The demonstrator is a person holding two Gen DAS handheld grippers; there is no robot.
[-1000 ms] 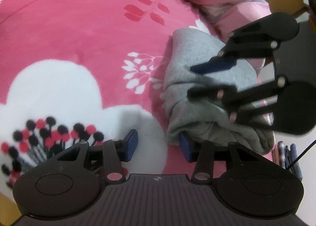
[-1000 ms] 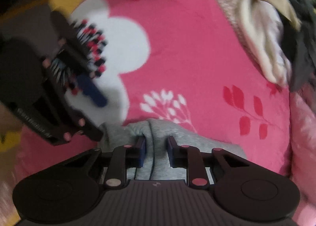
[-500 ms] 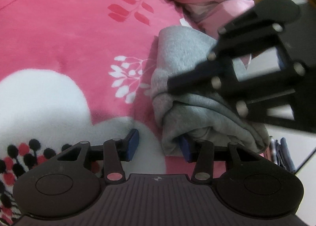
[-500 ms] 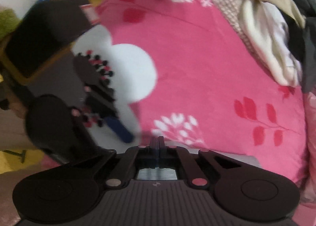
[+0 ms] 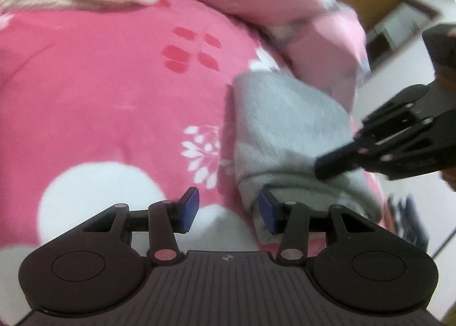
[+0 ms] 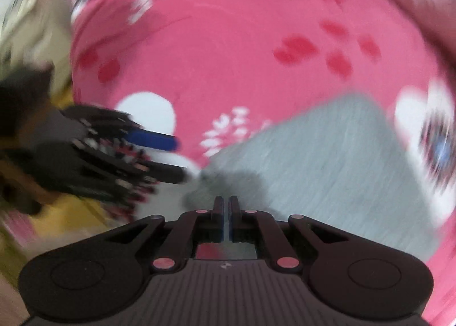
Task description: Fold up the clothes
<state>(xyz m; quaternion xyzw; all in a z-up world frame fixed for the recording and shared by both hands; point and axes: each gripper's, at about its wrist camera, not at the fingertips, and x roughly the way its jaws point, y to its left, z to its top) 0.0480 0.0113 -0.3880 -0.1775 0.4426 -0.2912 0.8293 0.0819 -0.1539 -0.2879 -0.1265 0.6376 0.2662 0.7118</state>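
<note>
Left gripper (image 5: 225, 213) fingers parted, empty, beside folded grey garment (image 5: 287, 137); right gripper (image 6: 226, 213) fingers closed, empty.

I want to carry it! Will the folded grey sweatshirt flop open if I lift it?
Probably floppy: the grey sweatshirt is soft fleece folded in loose layers. Lifted by one edge, it would likely unfold. It won't roll or break.

Folded grey garment (image 5: 287, 126) on pink bedspread (image 5: 114, 92)

Left tongs (image 5: 228, 209) agape, right tongs (image 6: 226, 212) apparently closed, empty
</note>
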